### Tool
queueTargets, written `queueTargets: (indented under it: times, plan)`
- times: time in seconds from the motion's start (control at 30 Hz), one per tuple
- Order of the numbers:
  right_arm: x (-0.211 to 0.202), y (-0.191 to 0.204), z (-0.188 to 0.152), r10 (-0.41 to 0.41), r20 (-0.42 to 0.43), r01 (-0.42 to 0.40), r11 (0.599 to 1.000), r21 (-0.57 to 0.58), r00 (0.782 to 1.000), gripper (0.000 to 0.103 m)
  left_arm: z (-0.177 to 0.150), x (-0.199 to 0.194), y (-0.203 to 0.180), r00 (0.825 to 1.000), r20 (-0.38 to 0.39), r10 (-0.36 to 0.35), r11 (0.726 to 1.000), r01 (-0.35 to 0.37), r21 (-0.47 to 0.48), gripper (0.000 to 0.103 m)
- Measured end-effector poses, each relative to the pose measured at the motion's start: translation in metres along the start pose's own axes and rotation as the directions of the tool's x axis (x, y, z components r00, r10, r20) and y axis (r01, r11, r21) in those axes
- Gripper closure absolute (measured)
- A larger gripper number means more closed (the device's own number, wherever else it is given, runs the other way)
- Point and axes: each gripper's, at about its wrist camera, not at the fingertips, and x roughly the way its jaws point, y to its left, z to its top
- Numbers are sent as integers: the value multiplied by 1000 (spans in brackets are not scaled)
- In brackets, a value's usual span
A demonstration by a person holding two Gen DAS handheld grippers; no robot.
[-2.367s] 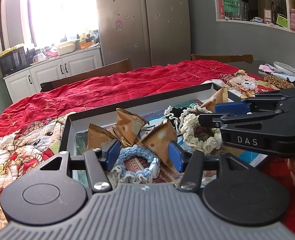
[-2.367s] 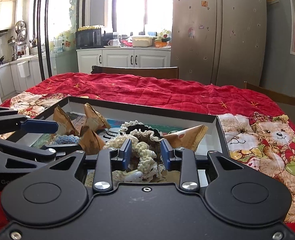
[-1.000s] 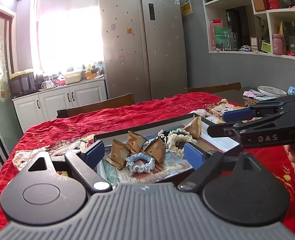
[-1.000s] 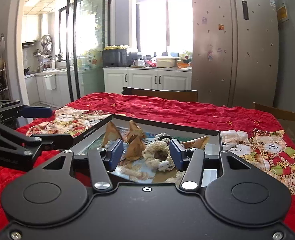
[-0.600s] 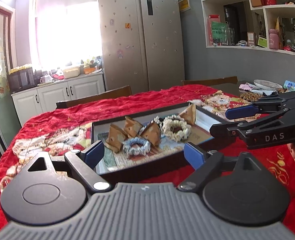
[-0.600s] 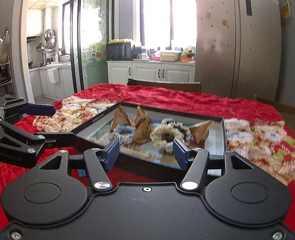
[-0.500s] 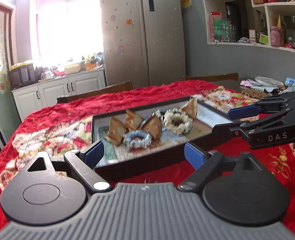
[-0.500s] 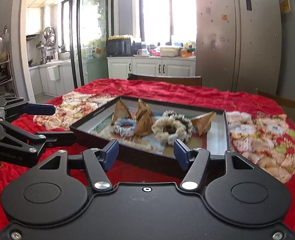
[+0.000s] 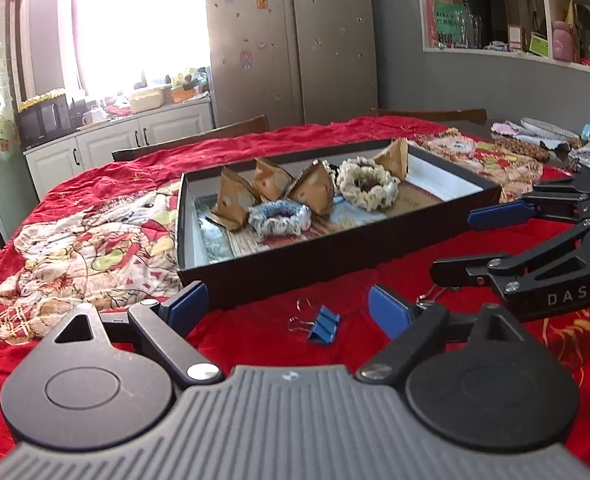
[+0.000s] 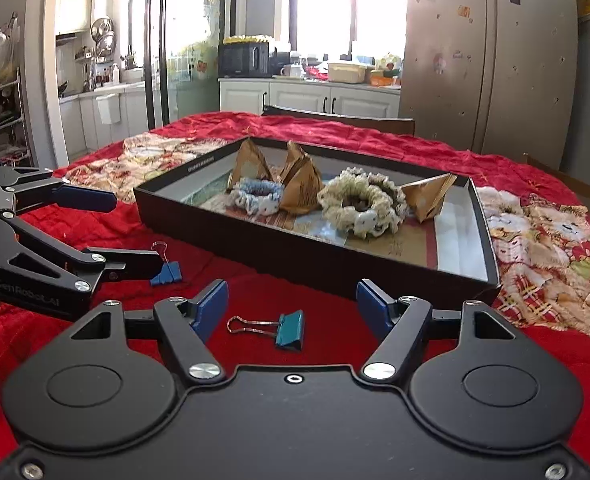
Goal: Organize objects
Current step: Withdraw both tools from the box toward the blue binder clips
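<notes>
1. Four paper pyramids (image 10: pixel 251 166) and two scrunchies (image 10: pixel 361 202) are held in one tray (image 10: pixel 315 258).
2. Two clips (image 10: pixel 289 334) are seen on the cloth before it.
3. Left gripper (image 9: pixel 287 306) and right gripper (image 10: pixel 293 300) are spread, empty.

Fridge (image 9: pixel 291 40), microwave (image 10: pixel 245 60), shelves (image 9: pixel 535 20)

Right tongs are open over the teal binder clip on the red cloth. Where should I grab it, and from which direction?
Grip the teal binder clip by its folded body, not the wire handles, which lie flat pointing left. Come straight down with the right tongs and close across the body's width. It lies apart from the black tray, so nothing should block the descent.
</notes>
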Motion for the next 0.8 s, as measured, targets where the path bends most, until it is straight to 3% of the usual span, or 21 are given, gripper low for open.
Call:
queueTargets:
  times: [0.43,0.8]
  plan:
    - [16,12,-7,6,-71,-9,999,-46,997,34,-6,19,-1,998,-59,-4,1000,3,-10,11]
    - [24,8,-9,14,-109,-16,1000,-20,994,37,-6,29,-2,994,-101,-38,999,36,-25,25]
